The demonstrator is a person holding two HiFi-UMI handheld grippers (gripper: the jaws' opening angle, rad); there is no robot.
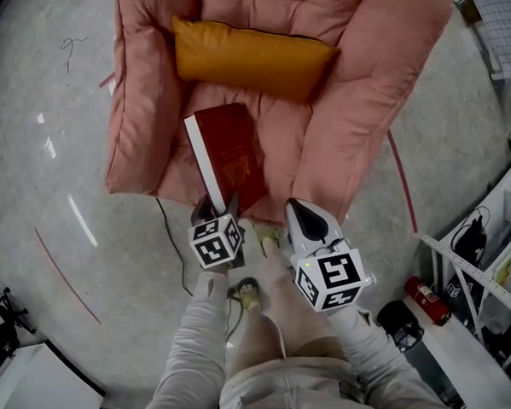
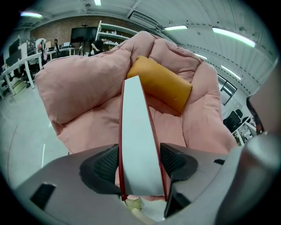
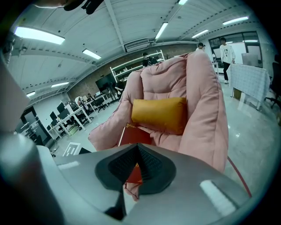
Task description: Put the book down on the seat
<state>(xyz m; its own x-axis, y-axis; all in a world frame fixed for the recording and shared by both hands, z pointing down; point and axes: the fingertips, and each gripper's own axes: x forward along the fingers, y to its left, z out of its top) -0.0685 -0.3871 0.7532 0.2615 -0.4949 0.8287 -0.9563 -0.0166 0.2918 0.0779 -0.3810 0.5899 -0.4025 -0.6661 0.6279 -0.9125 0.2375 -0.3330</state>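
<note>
A dark red book with white page edges is held by its near end over the front of the pink armchair's seat. My left gripper is shut on the book, one pad on each cover. I cannot tell whether the book touches the seat. An orange cushion lies across the back of the seat, beyond the book. My right gripper hangs shut and empty just right of the book, by the seat's front edge; its view shows the book and cushion ahead.
The chair's thick pink arms rise on both sides of the seat. A black cable trails on the grey floor in front. A red fire extinguisher and a white shelf unit stand at the right. The person's feet are below the grippers.
</note>
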